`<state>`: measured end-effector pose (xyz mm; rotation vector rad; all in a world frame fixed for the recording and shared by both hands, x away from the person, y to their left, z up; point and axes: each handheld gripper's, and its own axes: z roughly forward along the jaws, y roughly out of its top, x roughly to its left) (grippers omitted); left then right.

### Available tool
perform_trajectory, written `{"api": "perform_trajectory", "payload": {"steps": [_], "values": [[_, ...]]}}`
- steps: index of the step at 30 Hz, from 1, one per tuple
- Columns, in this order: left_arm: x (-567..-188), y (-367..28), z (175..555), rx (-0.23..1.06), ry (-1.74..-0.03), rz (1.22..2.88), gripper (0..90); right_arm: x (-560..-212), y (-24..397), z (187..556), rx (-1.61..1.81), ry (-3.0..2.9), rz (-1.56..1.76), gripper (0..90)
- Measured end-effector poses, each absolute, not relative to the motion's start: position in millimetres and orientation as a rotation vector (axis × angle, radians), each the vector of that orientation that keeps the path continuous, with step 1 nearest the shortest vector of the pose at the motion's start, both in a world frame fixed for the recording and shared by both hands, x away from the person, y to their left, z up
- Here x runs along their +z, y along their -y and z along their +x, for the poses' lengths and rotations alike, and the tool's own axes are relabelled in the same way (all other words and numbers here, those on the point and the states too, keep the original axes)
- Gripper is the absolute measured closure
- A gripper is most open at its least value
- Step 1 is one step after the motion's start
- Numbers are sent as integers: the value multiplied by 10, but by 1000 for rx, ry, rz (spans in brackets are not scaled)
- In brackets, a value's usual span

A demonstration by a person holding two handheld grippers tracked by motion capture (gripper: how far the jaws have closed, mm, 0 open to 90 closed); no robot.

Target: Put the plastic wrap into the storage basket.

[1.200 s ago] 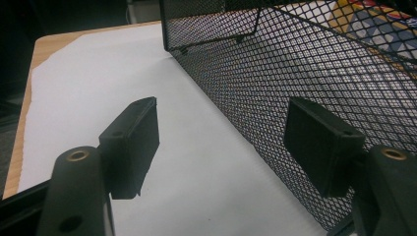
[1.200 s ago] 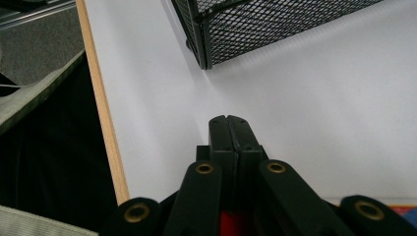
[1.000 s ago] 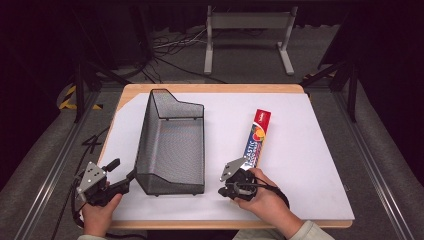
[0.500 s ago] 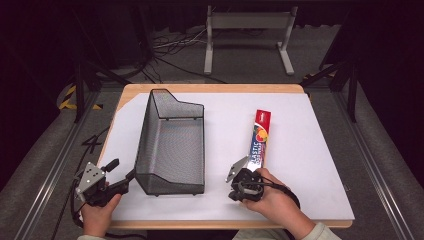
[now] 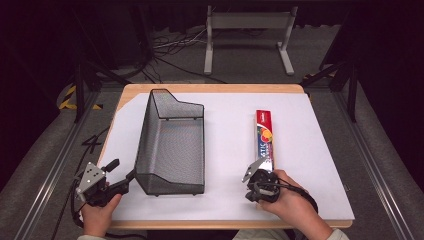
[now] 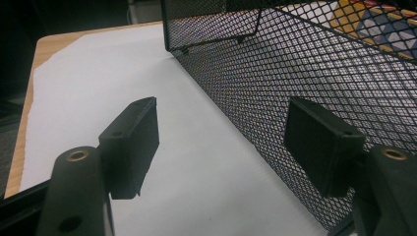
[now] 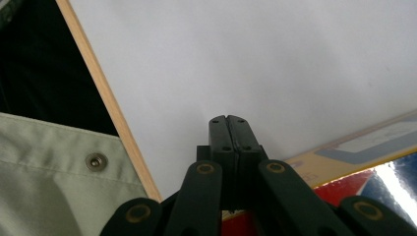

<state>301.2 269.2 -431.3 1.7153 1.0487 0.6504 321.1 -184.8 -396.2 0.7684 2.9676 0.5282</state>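
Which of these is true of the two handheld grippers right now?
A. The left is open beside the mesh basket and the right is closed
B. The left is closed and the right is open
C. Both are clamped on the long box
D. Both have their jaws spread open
A: in the left gripper view the left gripper has its jaws wide apart next to the mesh basket, while the right gripper has its jaws pressed together.

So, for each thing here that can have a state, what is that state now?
Basket: upright on the table, open top, nothing visible inside.
Box: lying flat on the table, near end by the right gripper; I cannot tell whether it is sealed.
Left gripper: open, holding nothing, jaws beside the basket wall.
Right gripper: shut, nothing between the jaws.
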Motion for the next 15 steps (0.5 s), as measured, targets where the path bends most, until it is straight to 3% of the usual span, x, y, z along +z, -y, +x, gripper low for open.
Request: {"api": "perform_trajectory", "payload": {"steps": [15], "values": [[-4316,-2693,3026,645,-1052,1712,302,-3947,2529,3301,481,-2839,1055,900]]}}
